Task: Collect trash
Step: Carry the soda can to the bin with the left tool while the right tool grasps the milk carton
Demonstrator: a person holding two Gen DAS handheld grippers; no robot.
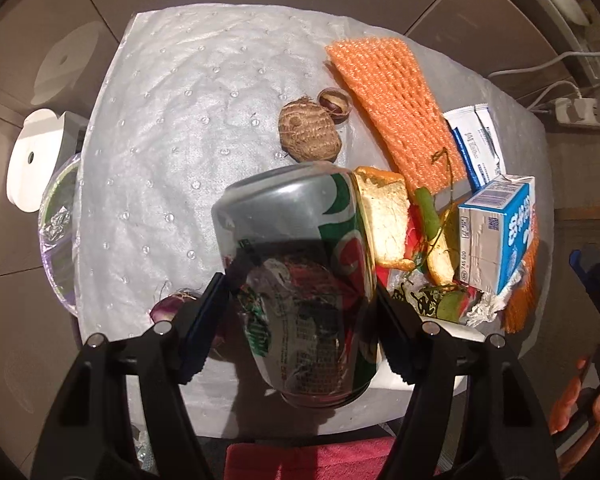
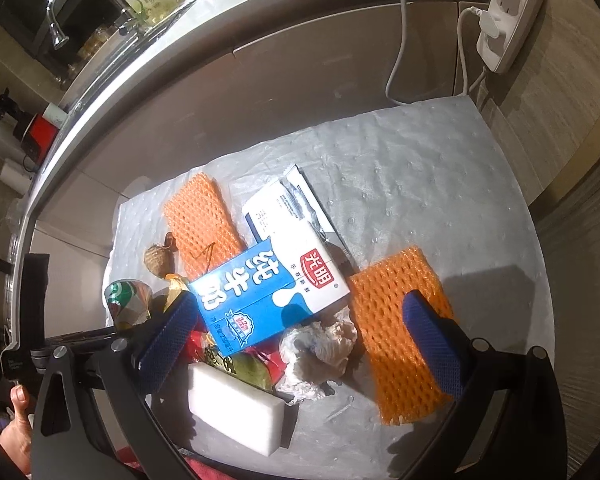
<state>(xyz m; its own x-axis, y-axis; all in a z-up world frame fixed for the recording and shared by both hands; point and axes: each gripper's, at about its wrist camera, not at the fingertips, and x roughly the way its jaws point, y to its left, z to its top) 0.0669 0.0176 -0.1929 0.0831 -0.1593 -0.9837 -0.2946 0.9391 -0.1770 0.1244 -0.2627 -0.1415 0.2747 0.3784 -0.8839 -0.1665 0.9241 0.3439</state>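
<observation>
The left gripper [image 1: 300, 300] clamps a dented soda can [image 1: 300, 264] above the counter [image 1: 172, 120]; the right gripper [image 2: 300, 336] hangs wide open, empty, over a milk carton [image 2: 272, 280].

Can [image 1: 300, 264]: glossy dented metal. Milk carton [image 2: 276, 280]: smooth printed card. Net sleeve [image 2: 404, 332]: rough orange foam. Table [image 1: 172, 120] cover: dimpled, matt.

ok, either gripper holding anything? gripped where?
The left gripper clamps the crushed soda can across its side walls, mid-body. The right gripper is open, holding nothing.
</observation>
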